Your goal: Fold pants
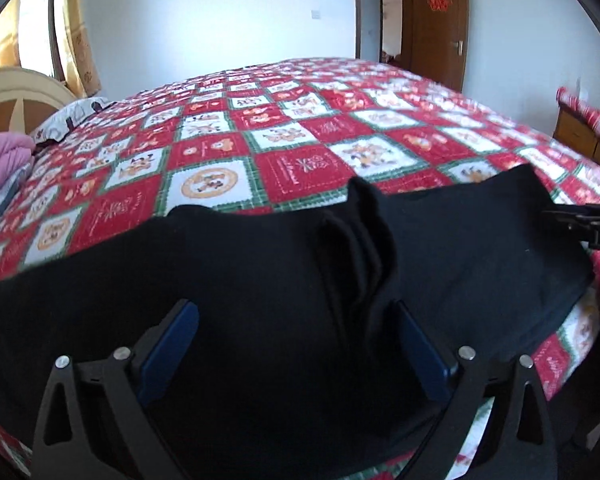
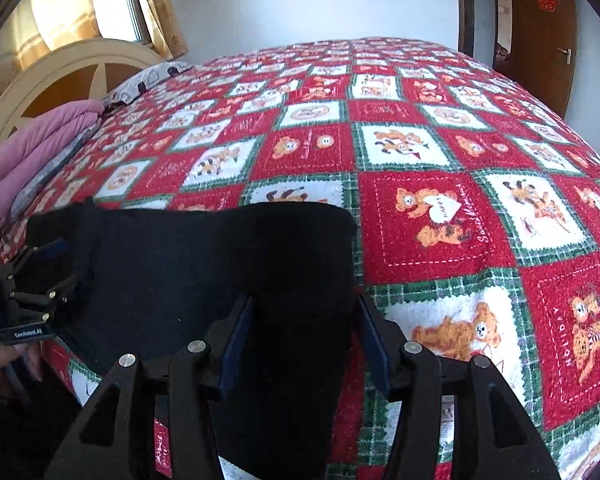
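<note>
One black pants, two hand-held grippers, left spread, right spread

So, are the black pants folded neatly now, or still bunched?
Still bunched in part. The black pants lie across the bed's near edge with a raised ridge of wrinkles in the middle; the part seen from the right wrist lies flat on the bedspread.
</note>
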{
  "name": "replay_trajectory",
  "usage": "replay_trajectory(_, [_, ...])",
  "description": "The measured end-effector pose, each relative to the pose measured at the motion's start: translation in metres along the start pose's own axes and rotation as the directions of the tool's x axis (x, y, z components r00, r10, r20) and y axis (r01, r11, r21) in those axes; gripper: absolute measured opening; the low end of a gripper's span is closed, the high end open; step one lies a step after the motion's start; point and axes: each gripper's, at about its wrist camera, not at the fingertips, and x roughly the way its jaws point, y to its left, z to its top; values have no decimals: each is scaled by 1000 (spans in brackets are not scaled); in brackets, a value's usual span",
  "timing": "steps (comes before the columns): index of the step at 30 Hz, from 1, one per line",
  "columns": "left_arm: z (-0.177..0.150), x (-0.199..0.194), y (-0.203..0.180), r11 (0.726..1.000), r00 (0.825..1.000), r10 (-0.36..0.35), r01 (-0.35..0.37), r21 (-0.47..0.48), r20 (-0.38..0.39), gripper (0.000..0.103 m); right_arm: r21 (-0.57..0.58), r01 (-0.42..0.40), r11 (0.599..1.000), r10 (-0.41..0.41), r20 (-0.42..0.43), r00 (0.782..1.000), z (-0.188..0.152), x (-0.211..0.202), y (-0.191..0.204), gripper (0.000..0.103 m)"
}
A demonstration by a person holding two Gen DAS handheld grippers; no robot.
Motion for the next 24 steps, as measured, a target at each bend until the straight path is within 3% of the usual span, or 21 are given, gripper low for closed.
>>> replay_trajectory(3, [-3,-17,6,999,999,-23,25,-37,49,100,-55,79,995,-75,79,994,1,-28,16,54])
replay_trajectory(6, [-8,-24,11,998,998,-20,23,-63,60,100,-202,47,978,-18,140,990,-9,-51,50,53])
replay_trajectory(10, [-8,-17,10,996,998,-32,36,-82,54,100,-370,3,929,34,92,995,-37,-45,84,53])
replay_trajectory(17, [-7,-35,27,988,992,1,18,-153,125,100,-503,-16,864,56,64,996,-46,-17,129,47])
replay_trajectory(19, [-7,-33,36,983,993,3,19,-184,118,100,-525,-25,851,66,60,996,-46,-11,140,41])
replay_trajectory(21, [-10,-32,41,979,994,4,19,-202,111,100,-544,-36,838,69,40,997,-45,-2,148,21])
replay_trajectory(24, [-14,-28,42,978,995,-2,24,-208,102,100,-545,-42,837,68,27,997,-48,2,151,14])
